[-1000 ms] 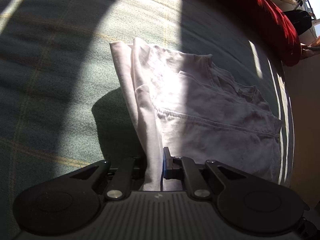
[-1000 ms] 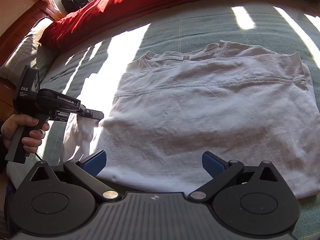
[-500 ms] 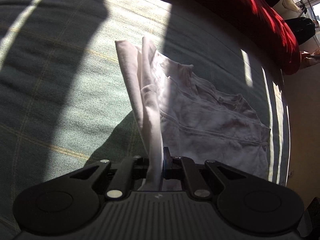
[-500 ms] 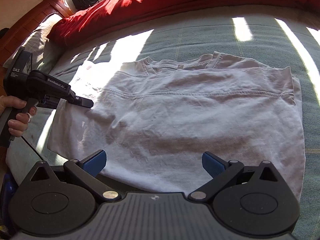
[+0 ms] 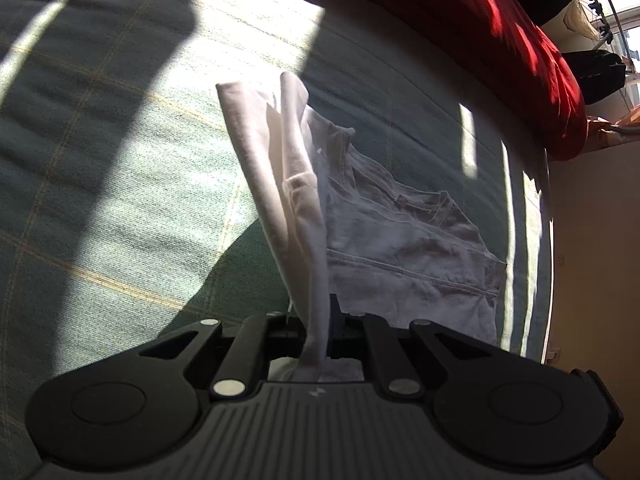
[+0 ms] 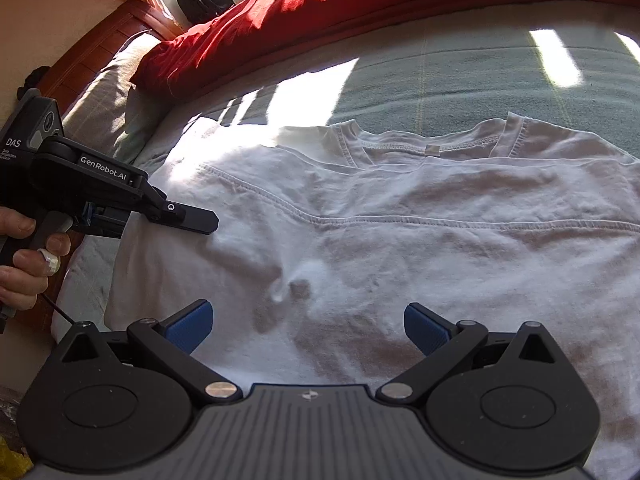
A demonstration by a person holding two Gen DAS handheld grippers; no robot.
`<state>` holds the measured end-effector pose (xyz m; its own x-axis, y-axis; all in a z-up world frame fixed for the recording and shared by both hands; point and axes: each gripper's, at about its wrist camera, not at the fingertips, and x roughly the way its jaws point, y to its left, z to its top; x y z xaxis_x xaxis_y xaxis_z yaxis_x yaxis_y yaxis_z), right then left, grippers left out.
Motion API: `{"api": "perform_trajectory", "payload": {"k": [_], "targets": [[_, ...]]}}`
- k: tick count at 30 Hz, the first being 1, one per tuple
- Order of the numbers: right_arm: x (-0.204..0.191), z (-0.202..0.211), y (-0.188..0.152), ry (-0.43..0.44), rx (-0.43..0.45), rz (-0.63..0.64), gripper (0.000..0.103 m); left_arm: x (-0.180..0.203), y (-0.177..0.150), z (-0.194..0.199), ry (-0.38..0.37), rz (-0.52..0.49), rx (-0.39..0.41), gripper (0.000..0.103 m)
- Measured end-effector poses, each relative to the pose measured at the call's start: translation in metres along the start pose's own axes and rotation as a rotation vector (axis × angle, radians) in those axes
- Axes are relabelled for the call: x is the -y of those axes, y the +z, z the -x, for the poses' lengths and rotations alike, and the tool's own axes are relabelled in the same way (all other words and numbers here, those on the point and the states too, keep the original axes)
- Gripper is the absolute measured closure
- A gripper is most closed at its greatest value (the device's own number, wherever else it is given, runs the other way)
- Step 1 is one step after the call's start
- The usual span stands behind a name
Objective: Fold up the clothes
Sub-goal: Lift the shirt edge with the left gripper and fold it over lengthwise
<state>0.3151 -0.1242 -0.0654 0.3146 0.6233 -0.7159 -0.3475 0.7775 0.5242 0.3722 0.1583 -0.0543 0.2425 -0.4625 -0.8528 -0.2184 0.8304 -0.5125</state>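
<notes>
Mid-fold, roughly halfway by the look of it. White T-shirt (image 6: 400, 248) lying on green plaid bedspread (image 6: 460, 80), collar toward 12 o'clock, lower half seemingly already doubled up over the chest. Still to do, probably: carry the side edge across, flatten, square up.

Left gripper (image 5: 318, 332) clamped tight on a bunched side edge of the T-shirt (image 5: 296, 200), cloth lifted into a taut ridge running toward 11 o'clock off the bedspread (image 5: 100, 160).

Right gripper (image 6: 308, 324) spread wide, nothing between the blue pads (image 6: 190, 326), hovering over the near hem at 6 o'clock.

Left wrist view only: the pinch itself, cloth passing through the jaws.

Right wrist view only: full shirt layout, collar, hem seam, crease near centre, plus left gripper (image 6: 200, 220) from outside at 9 o'clock with the person's hand (image 6: 24, 264) on its handle. Red duvet (image 6: 360, 12) at 12 o'clock in both.
</notes>
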Motion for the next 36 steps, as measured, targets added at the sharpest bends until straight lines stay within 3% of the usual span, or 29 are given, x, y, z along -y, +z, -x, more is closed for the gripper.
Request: {"api": "perform_trajectory", "payload": {"k": [10,19,25,36], "targets": [[0.017,0.033,-0.024,-0.067,-0.066,0.055,0.0,0.031,-0.005,0.005,-0.065,-0.014,-0.03,0.096],[0.036,0.068,-0.037,-0.093,-0.058,0.042,0.0,0.076,-0.012,0.003,-0.086,-0.041,-0.013,0.096],[0.057,0.09,-0.048,-0.122,-0.069,0.022,0.0,0.105,-0.016,-0.015,-0.136,-0.047,-0.072,0.096],[0.102,0.126,-0.055,-0.172,-0.032,-0.065,0.0,0.163,-0.027,-0.05,-0.192,-0.075,-0.086,0.096]]}}
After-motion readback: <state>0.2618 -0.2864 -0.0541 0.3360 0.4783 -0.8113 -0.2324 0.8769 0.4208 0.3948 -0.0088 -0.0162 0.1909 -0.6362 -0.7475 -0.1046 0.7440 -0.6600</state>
